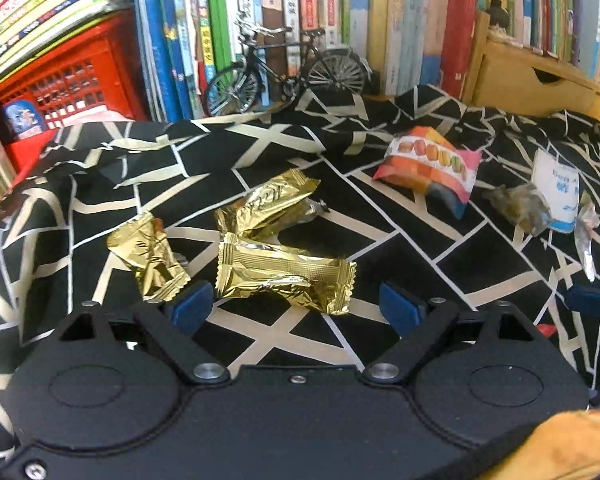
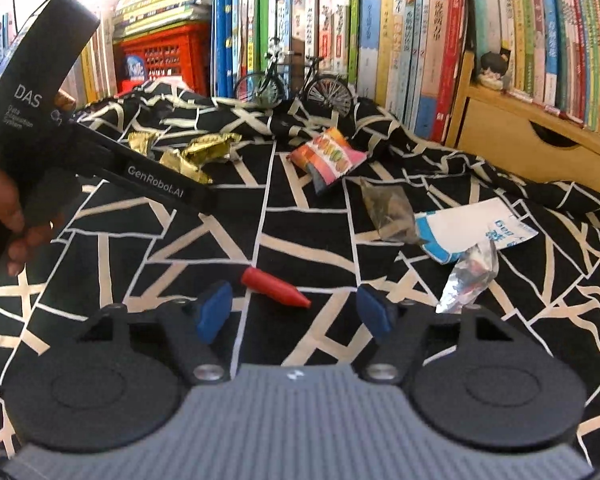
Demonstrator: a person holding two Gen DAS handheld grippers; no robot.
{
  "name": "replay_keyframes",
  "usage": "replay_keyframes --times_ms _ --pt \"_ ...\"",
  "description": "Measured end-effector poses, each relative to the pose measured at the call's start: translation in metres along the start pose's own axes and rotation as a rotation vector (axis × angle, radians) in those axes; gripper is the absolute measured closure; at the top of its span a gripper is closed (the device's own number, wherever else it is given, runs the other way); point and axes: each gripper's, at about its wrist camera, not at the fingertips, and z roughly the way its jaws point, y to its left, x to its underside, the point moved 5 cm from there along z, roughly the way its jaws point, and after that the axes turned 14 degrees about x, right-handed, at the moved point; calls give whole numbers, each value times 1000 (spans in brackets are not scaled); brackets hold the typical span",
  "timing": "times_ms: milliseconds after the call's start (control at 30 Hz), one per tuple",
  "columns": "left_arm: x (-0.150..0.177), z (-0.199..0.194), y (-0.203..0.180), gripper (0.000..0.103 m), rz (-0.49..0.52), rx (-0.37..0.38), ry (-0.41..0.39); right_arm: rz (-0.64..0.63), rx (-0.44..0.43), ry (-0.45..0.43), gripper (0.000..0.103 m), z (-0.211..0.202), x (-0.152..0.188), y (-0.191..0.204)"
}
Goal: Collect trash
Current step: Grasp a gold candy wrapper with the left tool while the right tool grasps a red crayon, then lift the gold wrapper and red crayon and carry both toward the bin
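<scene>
Crinkled gold foil wrapper point(image 1: 284, 280) is found just ahead of the left gripper point(image 1: 296, 308), lying crosswise.
Jaws are held wide, empty; the right gripper point(image 2: 294, 308), likewise wide and empty, is faced by a red tapered cap point(image 2: 274, 286).

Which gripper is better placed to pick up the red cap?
Right. The right gripper is open with the red cap lying just ahead between its fingers; the left gripper faces a gold wrapper instead.

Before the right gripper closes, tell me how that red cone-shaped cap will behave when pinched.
The red cap lies on its side, tapered and smooth, so it will probably squirt out or roll in an arc. It looks like rigid plastic, likely light. The soft cloth underneath may give.
</scene>
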Motion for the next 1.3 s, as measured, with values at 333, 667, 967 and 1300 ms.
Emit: replay_keyframes --times_ms 333,667,967,1300 --pt "-8 10 5 17 17 26 -12 -69 -103 -14 48 6 -3 6" --pt "-5 4 -11 43 75 -6 -61 -87 -108 -2 90 9 -6 9" --pt "-7 -18 -23 52 85 6 -89 -40 -121 -31 90 -3 -14 2" --pt "-9 -39 -39 55 94 27 -123 -16 -122 -41 90 -19 -16 -4"
